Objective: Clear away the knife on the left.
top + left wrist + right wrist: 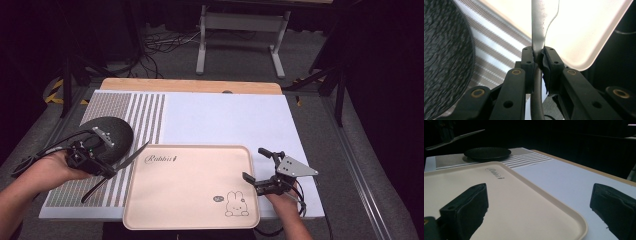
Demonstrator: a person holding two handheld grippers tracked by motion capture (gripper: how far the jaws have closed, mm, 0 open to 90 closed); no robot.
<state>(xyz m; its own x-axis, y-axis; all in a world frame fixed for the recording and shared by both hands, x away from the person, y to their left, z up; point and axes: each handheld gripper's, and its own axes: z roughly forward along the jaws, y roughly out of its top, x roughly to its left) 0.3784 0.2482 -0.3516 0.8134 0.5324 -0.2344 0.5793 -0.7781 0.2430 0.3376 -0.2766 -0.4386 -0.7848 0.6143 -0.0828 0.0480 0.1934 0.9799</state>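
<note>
High view: left gripper (pixel 107 167) clamped on knife (pixel 116 170), blade out ahead over tray (pixel 190 200) left rim, handle trailing back below. Dark plate (pixel 107 135) just behind, on striped mat (pixel 130 115). Right gripper (pixel 257 167) jaws wide apart, holding nothing, straddling tray right edge, low over surface (pixel 230 120). Left gripper view: pads pinching knife (pixel 537 37) at neck.

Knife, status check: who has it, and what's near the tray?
Left gripper shut on knife, blade over the tray's left edge. Right gripper open, empty, straddling tray right rim. Dark plate behind left hand; tray bare.
</note>
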